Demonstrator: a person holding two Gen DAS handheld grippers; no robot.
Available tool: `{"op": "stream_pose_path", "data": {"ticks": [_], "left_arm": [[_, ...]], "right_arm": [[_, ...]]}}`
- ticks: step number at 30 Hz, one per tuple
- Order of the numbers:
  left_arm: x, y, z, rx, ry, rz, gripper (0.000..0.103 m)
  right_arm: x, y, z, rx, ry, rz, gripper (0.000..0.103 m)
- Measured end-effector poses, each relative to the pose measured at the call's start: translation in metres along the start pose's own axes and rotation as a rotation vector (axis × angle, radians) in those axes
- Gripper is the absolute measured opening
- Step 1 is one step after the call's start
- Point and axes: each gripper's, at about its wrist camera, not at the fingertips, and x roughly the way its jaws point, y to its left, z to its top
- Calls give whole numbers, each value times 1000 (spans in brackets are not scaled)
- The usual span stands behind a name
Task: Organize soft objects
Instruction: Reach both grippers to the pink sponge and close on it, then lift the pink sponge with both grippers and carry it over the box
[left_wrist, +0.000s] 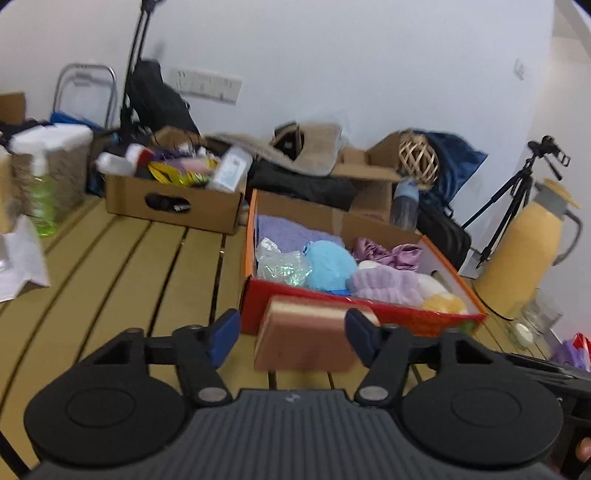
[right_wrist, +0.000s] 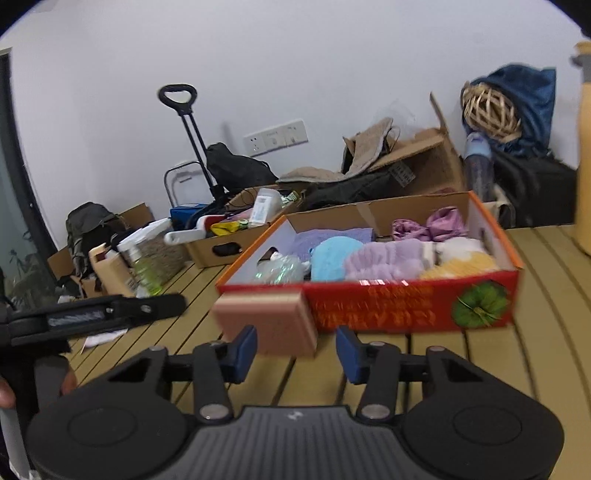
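A pink-brown sponge block (left_wrist: 306, 332) stands on the slatted table just in front of a red cardboard box (left_wrist: 406, 319). The box holds a blue plush (left_wrist: 328, 264), a lilac fluffy cloth (left_wrist: 384, 284), a yellow plush and a purple towel. My left gripper (left_wrist: 293, 334) is open around the sponge's near face, with a gap at its left pad. In the right wrist view the sponge (right_wrist: 266, 321) sits slightly left, beyond my open right gripper (right_wrist: 296, 349). The red box (right_wrist: 388, 310) lies behind it. The left gripper (right_wrist: 173, 304) comes in from the left, its tip short of the sponge.
A brown carton (left_wrist: 173, 201) of bottles and packets sits at the back left beside a green bottle (left_wrist: 44, 206). A yellow thermos jug (left_wrist: 524, 251) and a tripod (left_wrist: 517, 195) are at the right. Bags, cartons and a wicker ball (left_wrist: 419, 160) line the wall.
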Motion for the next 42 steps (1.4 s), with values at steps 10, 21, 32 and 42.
{"op": "stream_pose_path", "data": {"ticks": [10, 21, 32, 42], "left_arm": [[46, 14, 2, -45, 72, -70, 39], [-46, -24, -31, -88, -5, -118, 28], [-149, -113, -94, 9, -57, -220, 28], [-211, -143, -107, 49, -136, -240, 28]], "right_arm": [[92, -23, 20, 157, 80, 81, 40], [7, -9, 2, 145, 20, 124, 27], [-168, -10, -61, 138, -93, 31, 27], [-245, 2, -71, 122, -194, 45, 27]]}}
